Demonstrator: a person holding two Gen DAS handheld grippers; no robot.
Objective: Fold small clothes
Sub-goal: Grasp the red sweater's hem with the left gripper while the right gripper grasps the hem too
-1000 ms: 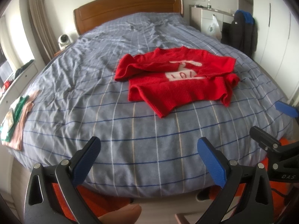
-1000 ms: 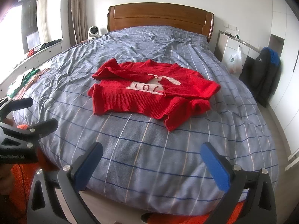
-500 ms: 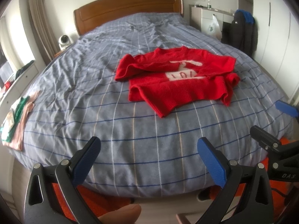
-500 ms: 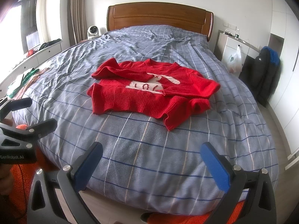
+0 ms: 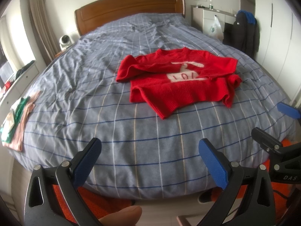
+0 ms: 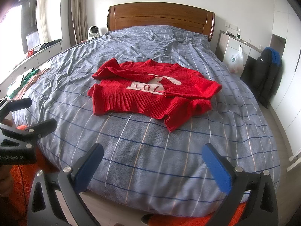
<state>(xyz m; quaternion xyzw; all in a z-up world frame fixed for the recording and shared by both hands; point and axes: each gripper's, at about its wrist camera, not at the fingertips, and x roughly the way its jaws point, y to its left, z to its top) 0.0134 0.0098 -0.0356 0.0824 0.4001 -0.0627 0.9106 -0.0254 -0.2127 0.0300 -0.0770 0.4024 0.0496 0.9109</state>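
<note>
A small red knit sweater (image 5: 178, 82) with a white patch lies partly rumpled in the middle of the bed, sleeves folded in; it also shows in the right wrist view (image 6: 150, 94). My left gripper (image 5: 150, 156) is open and empty, held off the bed's foot edge, well short of the sweater. My right gripper (image 6: 152, 160) is open and empty too, beside it at the same edge. Each gripper shows at the side of the other's view: the right one (image 5: 278, 131), the left one (image 6: 24, 113).
The bed (image 5: 112, 113) has a blue-grey checked cover and a wooden headboard (image 6: 160, 18). A pile of green and pink clothes (image 5: 17, 116) lies at the bed's left edge. A dark jacket (image 6: 267, 75) hangs at the right by a white cabinet (image 6: 231, 50).
</note>
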